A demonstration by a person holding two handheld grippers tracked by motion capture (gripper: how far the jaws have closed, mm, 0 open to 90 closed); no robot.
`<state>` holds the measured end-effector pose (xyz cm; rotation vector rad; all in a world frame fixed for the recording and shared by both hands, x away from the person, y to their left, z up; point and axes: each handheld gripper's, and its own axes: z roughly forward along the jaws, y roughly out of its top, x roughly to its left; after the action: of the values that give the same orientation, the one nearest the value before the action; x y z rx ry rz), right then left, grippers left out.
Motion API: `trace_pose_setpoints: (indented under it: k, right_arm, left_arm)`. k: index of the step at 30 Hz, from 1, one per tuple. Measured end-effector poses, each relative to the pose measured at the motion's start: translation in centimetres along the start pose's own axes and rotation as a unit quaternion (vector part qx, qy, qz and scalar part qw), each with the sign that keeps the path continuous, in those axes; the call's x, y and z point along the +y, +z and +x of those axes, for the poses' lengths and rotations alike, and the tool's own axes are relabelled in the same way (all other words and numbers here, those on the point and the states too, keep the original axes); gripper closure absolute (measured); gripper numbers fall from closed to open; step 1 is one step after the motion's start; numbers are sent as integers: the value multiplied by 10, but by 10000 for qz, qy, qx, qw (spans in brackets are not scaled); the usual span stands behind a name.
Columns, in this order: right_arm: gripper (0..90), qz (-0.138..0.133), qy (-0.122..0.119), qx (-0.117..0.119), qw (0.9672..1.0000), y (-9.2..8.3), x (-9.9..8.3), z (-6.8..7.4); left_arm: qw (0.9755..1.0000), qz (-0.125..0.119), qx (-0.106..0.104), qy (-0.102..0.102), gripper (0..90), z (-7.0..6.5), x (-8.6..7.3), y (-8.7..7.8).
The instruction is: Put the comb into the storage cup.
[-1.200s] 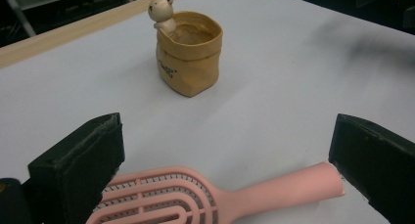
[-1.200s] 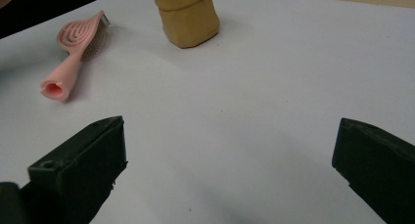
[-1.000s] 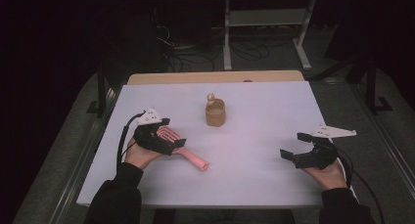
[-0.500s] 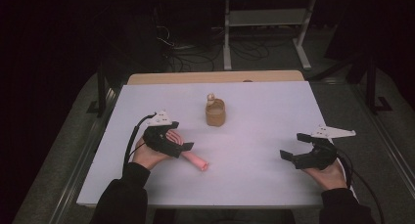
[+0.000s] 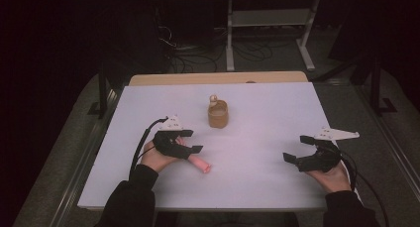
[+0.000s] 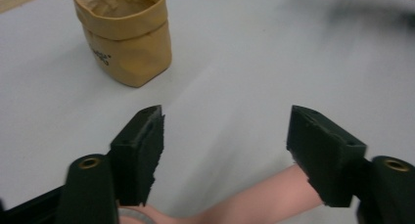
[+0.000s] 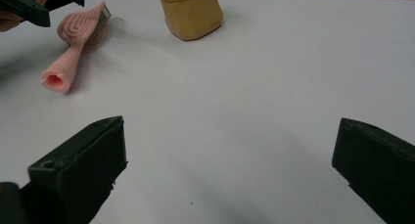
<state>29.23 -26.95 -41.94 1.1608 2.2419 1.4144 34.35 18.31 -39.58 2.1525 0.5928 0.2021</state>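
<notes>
Pink hairbrush [image 5: 199,163] lies flat on the white table [image 5: 257,187], near the front-left part of the surface, handle end pointing toward the table's middle. In the right gripper view you can see its ridged oval head [image 7: 82,22] with the bristles facing away and its hollow handle end [image 7: 53,80] toward the camera.

Your left gripper [image 5: 187,141] sits directly over the brush head. Its jaws have just been closing; they stand partly open, one on each side of the brush. In the left gripper view the pink handle [image 6: 254,199] runs below and between the two black jaws, and whether the right-hand pad touches it you cannot tell from that angle; no firm grip shows yet.

Tan pouch [image 5: 218,114] stands upright further back near the table's centre, well apart from the brush, with something pale poking out of its top [image 5: 213,99].

Your right gripper [image 5: 299,148] rests low at the front-right of the table, jaws spread wide with nothing between them, well apart from both brush and pouch.
</notes>
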Motion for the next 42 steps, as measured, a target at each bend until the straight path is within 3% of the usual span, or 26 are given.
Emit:
trace_pose_setpoints:
  k: [12, 19, 25, 33, 42]
  right_arm:
    - [0, 30, -5, 12, 10000, 1, 0, 0]
    - [0, 91, -28, 45, 9999, 3, -1, 1]
    - [0, 73, -21, 20, 10000, 3, -1, 1]
    - [0, 95, -20, 36, 9999, 4, -2, 1]
    - [0, 95, -24, 50, 9999, 5, -2, 0]
  left_arm:
    - [9996, 263, 14, 93, 587, -4, -1, 10]
    - [9988, 387, -3, 285, 729, -7, -1, 15]
    - [9976, 553, -222, 339, 900, -8, -4, 17]
    - [9949, 876, -188, 468, 900, -11, -8, 26]
    - [9932, 1062, -216, 424, 900, -9, -15, 25]
